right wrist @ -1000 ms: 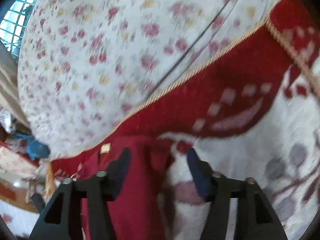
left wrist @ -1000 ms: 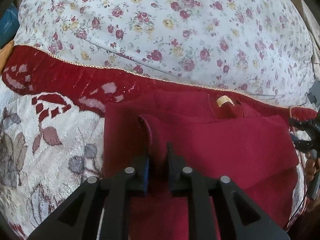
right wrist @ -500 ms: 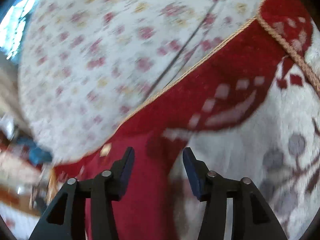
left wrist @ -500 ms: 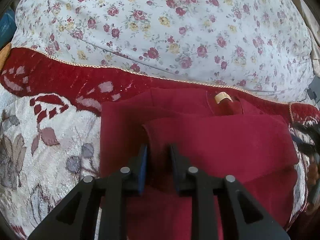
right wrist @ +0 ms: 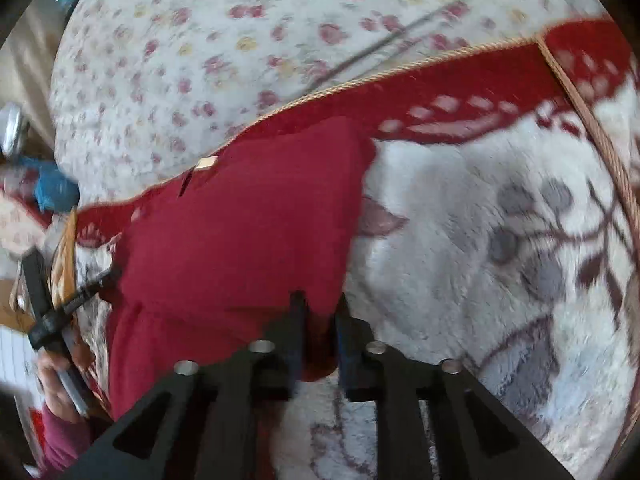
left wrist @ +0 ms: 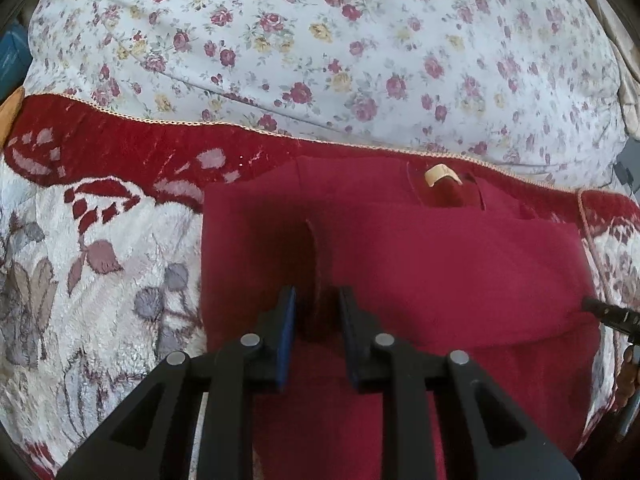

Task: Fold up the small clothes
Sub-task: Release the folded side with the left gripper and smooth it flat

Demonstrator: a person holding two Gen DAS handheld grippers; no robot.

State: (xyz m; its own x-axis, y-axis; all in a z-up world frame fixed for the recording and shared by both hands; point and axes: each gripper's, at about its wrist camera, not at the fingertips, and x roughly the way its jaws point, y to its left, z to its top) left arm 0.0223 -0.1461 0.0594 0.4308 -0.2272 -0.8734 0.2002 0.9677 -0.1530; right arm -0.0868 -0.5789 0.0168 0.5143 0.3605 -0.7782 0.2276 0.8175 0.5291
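garment: dark red small garment (left wrist: 420, 264), lying on plush blanket (left wrist: 100, 264), partly folded, upper layer doubled over lower one
label tag: tan neck tag (left wrist: 438, 174) at far edge, toward floral sheet (left wrist: 320, 40); neck end pointing away from left camera
long axis: hard to fix; visible spread mostly left-right in left wrist view, with a narrower strip running back under the camera
fold ridge: raised vertical crease (left wrist: 318, 264) on near-left part, running away from camera, straight into the left finger gap
left hand-held gripper (left wrist: 316, 320): fingers narrowly apart, blue pads either side of the crease; contact with cloth unclear, cannot tell if pinching
right hand-held gripper (right wrist: 320, 320): fingers close together around garment's near corner, red cloth filling the gap, pinching it
right view of garment (right wrist: 240, 232): tag (right wrist: 207, 163) at upper left, edge beside white floral part of blanket (right wrist: 480, 260); frame motion-blurred
blanket: white plush with grey and maroon leaves, red border with gold cord trim (left wrist: 180, 122), trim against floral sheet (right wrist: 200, 40)
cross views: right gripper's tip (left wrist: 608, 314) at right edge of left view, at garment's right side; left gripper's frame (right wrist: 52, 316) at left edge of right view, person's hand (right wrist: 60, 384) on it
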